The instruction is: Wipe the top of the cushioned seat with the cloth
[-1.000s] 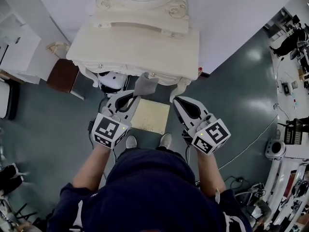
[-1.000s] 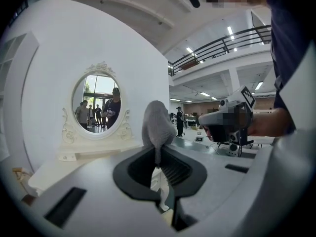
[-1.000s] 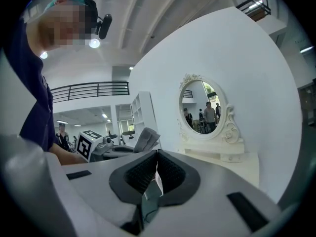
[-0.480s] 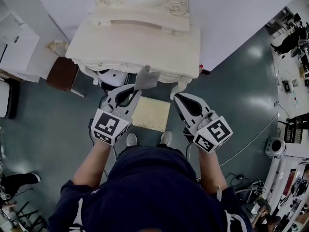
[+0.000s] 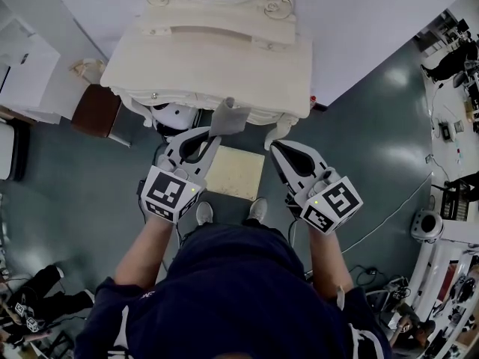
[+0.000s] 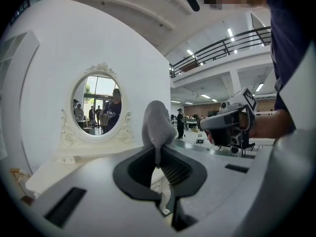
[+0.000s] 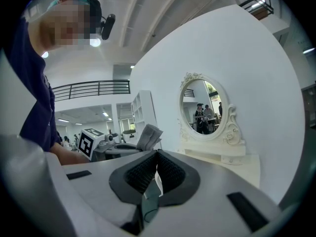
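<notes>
Right now I am pinching the cloth (image 6: 157, 125) in my left gripper (image 6: 158, 157). The jaws are closing on only a narrow fold, so most of the grey fabric is standing up above the tips. My right gripper (image 7: 157, 169) is carrying nothing, its jaws pressed together. From the head view, the cushioned seat (image 5: 236, 174) is sitting on the floor between my two grippers, just in front of the dressing table (image 5: 209, 58). The cloth is riding up near the table's front edge, apart from the cushion, so I judge the wiping has not begun. With so little fabric gripped, I am risking the cloth dragging free once it rubs the cushion. Nothing is steadying the seat either, so a hard stroke may be pushing it across the smooth floor. Bringing the cloth down carelessly, I could be knocking the table edge.
</notes>
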